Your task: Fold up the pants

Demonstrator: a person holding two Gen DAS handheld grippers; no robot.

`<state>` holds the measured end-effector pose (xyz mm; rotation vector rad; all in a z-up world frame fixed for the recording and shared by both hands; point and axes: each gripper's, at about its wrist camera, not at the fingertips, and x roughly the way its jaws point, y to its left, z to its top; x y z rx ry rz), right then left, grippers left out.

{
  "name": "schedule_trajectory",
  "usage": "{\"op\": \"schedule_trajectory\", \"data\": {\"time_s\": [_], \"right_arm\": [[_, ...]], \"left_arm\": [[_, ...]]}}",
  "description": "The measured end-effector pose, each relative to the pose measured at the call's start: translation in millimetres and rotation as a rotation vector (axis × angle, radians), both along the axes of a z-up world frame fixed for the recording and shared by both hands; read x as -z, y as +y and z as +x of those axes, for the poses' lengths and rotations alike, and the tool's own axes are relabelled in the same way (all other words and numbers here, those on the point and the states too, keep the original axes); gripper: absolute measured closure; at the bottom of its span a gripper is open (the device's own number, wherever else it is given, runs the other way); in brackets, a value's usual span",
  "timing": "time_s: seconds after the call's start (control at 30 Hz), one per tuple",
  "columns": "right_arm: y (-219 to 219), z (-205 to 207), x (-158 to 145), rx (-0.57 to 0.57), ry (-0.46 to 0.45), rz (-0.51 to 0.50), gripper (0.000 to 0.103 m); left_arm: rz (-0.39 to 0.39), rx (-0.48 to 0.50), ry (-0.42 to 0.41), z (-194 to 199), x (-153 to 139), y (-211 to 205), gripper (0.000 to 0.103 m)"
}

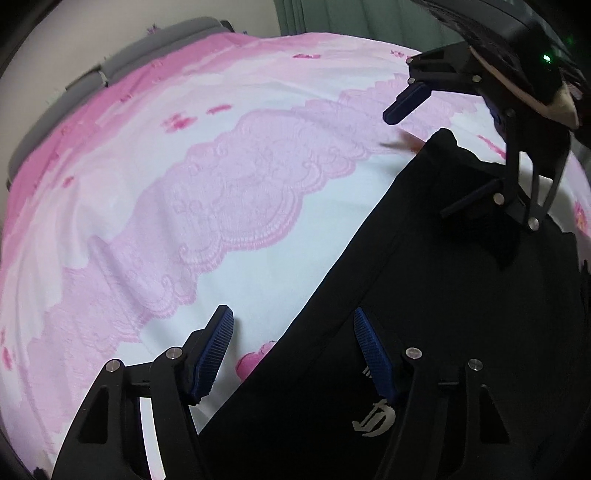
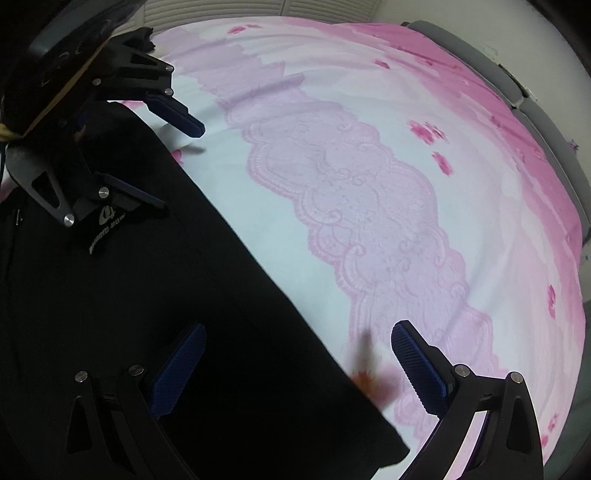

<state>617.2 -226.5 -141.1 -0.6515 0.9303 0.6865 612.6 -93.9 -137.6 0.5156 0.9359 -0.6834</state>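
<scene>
Black pants (image 1: 443,295) lie flat on a pink and white bedspread (image 1: 221,177); they also show in the right wrist view (image 2: 155,295). A pale logo (image 1: 373,421) marks the cloth near my left gripper (image 1: 291,354). That gripper is open, straddling the pants' long edge, one finger over the bedspread and one over the cloth. My right gripper (image 2: 295,369) is open too, straddling the edge near a corner of the pants (image 2: 399,450). Each gripper shows in the other's view, the right one (image 1: 424,158) and the left one (image 2: 173,166).
The bedspread (image 2: 369,192) spreads wide beyond the pants. A grey bed frame (image 1: 51,110) runs along the far edge, with green curtains (image 1: 351,18) and a white wall behind. A small orange-brown tag or scrap (image 2: 369,380) lies by the pants' edge.
</scene>
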Motion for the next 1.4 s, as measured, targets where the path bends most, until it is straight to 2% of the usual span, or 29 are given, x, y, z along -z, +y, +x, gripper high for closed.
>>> {"op": "schedule_trajectory", "data": {"time_s": [0.03,0.07,0.1,0.13,0.2,0.23,0.27,0.33,0.5,0.6,0.83,0.97,1.17,1.3,1.4], "right_arm": [[-0.7,3.6,1.0,0.005,0.014,0.009,0.002],[-2.6,6.0,1.7,0.009,0.030,0.021,0.005],[-4.3,8.6,2.5,0.012,0.049,0.036,0.019],[-7.3,11.7,3.5,0.012,0.083,0.062,0.030],[-10.3,15.5,5.3,0.015,0.147,0.103,0.071],[-12.5,13.6,4.9,0.002,0.179,0.133,0.079],[-11.8,11.2,4.5,-0.010,0.172,0.130,0.095],[-12.1,1.8,2.4,-0.030,0.124,0.105,0.098],[-21.7,-15.1,-11.8,-0.018,0.083,0.134,0.101],[-18.9,-31.7,-22.6,-0.014,0.020,0.113,0.101],[-17.3,-86.4,-73.3,0.004,-0.152,0.120,0.101],[-8.6,-142.8,-96.4,0.007,-0.234,0.085,0.101],[6.9,-246.3,-109.2,0.021,-0.330,0.037,0.101],[15.1,-314.8,-106.2,0.039,-0.361,0.038,0.101],[18.9,-364.3,-96.8,0.076,-0.365,0.065,0.101]], "left_arm": [[-0.018,0.001,0.021,1.9,1.3,1.4,0.051],[-0.042,0.003,0.054,3.5,2.9,3.2,0.056],[-0.054,0.002,0.076,4.1,4.5,4.1,0.063],[-0.055,0.000,0.083,4.6,5.8,3.9,0.066],[-0.053,0.004,0.090,1.4,6.2,3.0,0.078],[-0.051,0.008,0.093,-1.0,5.9,2.7,0.087],[-0.040,0.005,0.090,-3.8,5.1,2.2,0.088],[-0.036,-0.002,0.090,-9.2,1.8,2.5,0.097],[-0.052,-0.029,0.062,-25.8,-20.9,4.7,0.098],[-0.055,-0.033,0.018,-45.3,-44.5,5.0,0.098],[-0.048,-0.040,-0.089,-107.6,-87.1,6.6,0.098],[-0.050,-0.058,-0.163,-165.7,-103.0,8.5,0.098],[-0.095,-0.081,-0.209,-263.1,-106.6,20.0,0.098],[-0.125,-0.103,-0.220,-330.3,-94.9,29.4,0.098],[-0.136,-0.118,-0.209,-364.9,-79.2,32.0,0.098]]}}
